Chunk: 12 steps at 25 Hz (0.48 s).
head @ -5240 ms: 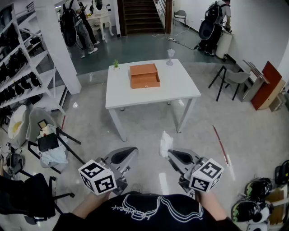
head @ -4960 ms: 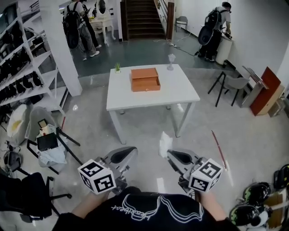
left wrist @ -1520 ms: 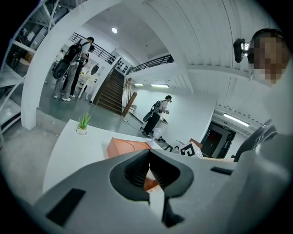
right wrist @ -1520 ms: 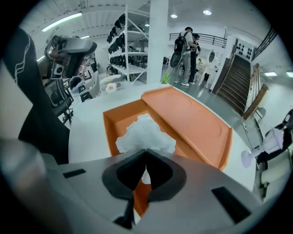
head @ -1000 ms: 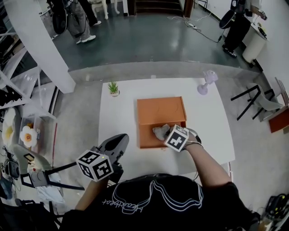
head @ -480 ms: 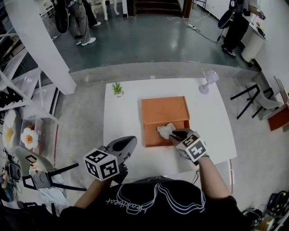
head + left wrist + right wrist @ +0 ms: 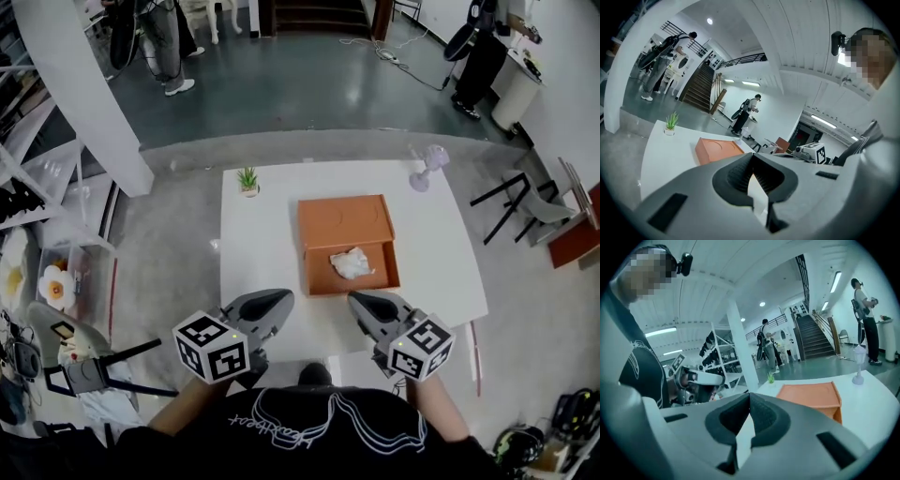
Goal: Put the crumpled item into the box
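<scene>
I log the crumpled item [image 7: 352,263] apparently resting in the box [image 7: 342,220]; left hand-held gripper [image 7: 284,297] and right hand-held gripper [image 7: 355,299] pressed together, empty; next I need only back away.

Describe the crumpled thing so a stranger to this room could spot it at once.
On the white table stands an orange box. In its open near part lies the crumpled item: a white wrinkled wad, unlike the green plant elsewhere on the table.
</scene>
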Tool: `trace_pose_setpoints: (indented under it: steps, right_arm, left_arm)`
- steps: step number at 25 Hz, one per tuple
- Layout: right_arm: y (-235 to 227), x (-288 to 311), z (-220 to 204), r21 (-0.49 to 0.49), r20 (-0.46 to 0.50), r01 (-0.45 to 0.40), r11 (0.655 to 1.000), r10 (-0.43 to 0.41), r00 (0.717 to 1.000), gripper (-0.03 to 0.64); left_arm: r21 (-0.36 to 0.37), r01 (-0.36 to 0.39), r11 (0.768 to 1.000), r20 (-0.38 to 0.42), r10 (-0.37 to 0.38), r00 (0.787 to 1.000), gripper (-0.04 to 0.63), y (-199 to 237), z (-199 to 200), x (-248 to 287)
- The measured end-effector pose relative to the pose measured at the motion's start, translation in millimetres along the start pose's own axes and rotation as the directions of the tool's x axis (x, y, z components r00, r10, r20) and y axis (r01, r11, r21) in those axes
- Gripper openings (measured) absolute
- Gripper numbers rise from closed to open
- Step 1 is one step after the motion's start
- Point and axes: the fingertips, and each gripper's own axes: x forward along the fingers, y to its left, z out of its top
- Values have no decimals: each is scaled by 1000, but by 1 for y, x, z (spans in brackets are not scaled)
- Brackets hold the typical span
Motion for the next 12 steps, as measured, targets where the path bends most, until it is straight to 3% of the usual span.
trace_pose_setpoints:
  steps: [6,12]
  right_arm:
    - [41,-22,19,52,145,-54,997,46,988,3]
    - [67,-36,17,52,174,-61,997,51,983,3]
  left_arm:
    - [31,66,997,17,-67,998,5,-22,1,-15]
    - [51,107,993,26,-109,994,5,-43,-2,-28]
